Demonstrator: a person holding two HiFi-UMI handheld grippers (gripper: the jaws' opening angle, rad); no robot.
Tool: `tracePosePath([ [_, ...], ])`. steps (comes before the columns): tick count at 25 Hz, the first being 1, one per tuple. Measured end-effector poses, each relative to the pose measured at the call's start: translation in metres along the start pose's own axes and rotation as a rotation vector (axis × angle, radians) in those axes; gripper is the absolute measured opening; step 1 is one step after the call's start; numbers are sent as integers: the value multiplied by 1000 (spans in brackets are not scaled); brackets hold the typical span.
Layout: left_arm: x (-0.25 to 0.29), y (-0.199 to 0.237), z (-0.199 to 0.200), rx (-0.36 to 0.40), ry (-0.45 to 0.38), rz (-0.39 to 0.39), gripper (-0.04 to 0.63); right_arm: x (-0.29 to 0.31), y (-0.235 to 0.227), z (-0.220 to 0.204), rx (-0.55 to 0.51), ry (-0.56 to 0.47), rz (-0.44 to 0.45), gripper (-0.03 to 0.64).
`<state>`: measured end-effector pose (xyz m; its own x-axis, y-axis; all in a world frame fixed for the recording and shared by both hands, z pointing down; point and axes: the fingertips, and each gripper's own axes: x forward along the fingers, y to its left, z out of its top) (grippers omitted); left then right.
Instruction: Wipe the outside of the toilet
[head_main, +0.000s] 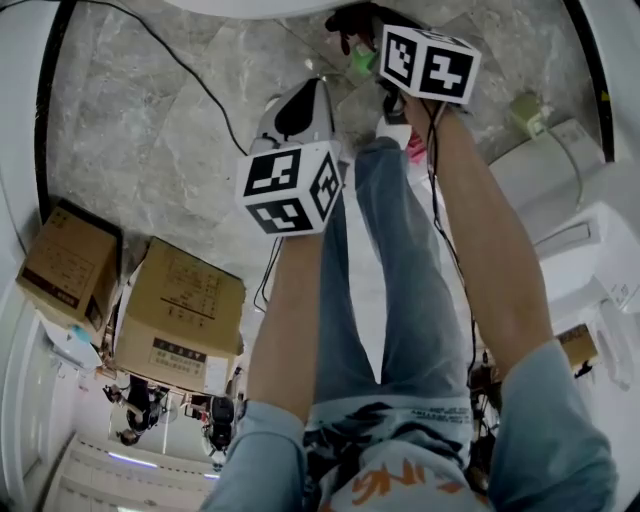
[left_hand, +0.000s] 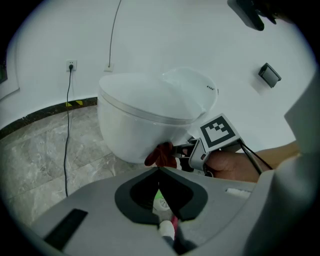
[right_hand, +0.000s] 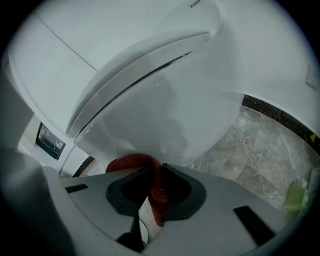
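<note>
- Jaws of right gripper (right_hand: 156, 172) clenched on red cloth (right_hand: 131, 163); one fold hangs down between them, and the rest bunches just ahead of the tips.
- Cloth judged soft, light and limp; best gripped at a bunched fold.
- Toilet (right_hand: 165, 100) bowl directly ahead of the tips, with the cloth apparently against its lower outside; glaze judged hard and slick.
- Left gripper (left_hand: 160, 171) jaws closed together and empty, farther from the bowl.
</note>
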<state>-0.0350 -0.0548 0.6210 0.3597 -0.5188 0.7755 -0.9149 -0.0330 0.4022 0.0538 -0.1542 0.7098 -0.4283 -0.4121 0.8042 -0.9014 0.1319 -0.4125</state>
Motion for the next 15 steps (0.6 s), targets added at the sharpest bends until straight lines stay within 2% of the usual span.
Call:
tracePosePath([
  [4, 5, -16, 2, 11, 7, -3, -6, -3, -19, 8, 67, -3, -8, 55],
  [13, 26, -40, 13, 26, 16, -7, -6, -7, -72, 28, 114, -8, -60, 54],
  [15, 30, -45, 14, 31, 19, -12, -6, -9, -89, 35, 153, -29, -86, 54],
])
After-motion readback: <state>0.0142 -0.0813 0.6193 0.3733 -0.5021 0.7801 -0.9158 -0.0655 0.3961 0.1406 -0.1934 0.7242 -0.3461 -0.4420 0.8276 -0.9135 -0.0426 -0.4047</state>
